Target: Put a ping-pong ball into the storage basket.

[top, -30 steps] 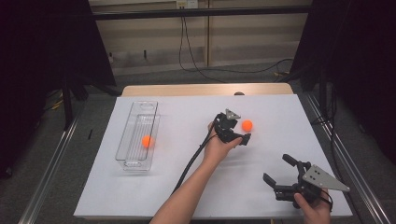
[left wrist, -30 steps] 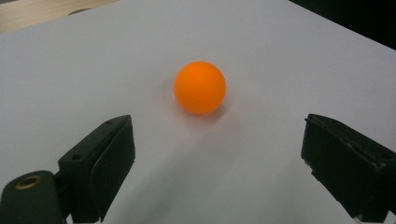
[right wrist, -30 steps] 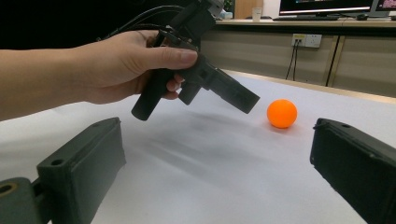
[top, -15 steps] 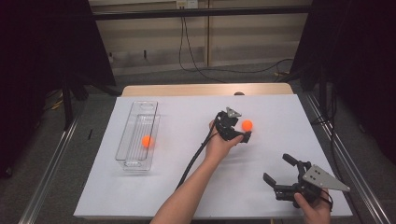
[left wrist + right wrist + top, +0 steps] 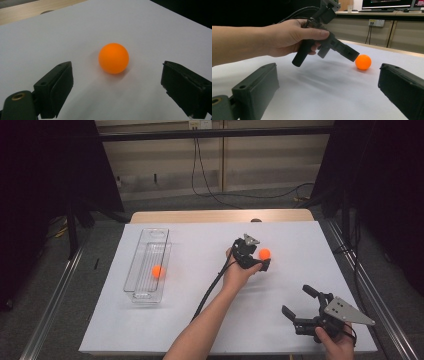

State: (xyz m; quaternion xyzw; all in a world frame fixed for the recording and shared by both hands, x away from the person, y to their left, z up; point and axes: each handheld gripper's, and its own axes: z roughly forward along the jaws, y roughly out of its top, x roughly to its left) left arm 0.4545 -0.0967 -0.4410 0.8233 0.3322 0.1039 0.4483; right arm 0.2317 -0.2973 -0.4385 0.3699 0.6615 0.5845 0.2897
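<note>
An orange ball (image 5: 264, 253) (image 5: 113, 58) (image 5: 363, 62) rests on the white sheet, right of the table's middle. My left gripper (image 5: 259, 259) (image 5: 117, 82) is open and held low over the sheet. The ball lies just ahead of its jaws, centred on the gap and touching neither pad. A second orange ball (image 5: 157, 271) lies inside a clear plastic tray (image 5: 134, 270) at the left. My right gripper (image 5: 296, 300) (image 5: 329, 80) is open and holds nothing near the front right corner, facing the left gripper (image 5: 347, 53) and the ball.
The white sheet (image 5: 200, 320) covers the tabletop; a strip of bare wood (image 5: 220, 216) shows along the far edge. The person's left forearm (image 5: 200, 330) crosses the sheet's middle from the front, with a black cable (image 5: 212, 287) trailing beside it.
My left gripper has edged a little toward the ball on the sheet. The right gripper and both balls have stayed where they were.
</note>
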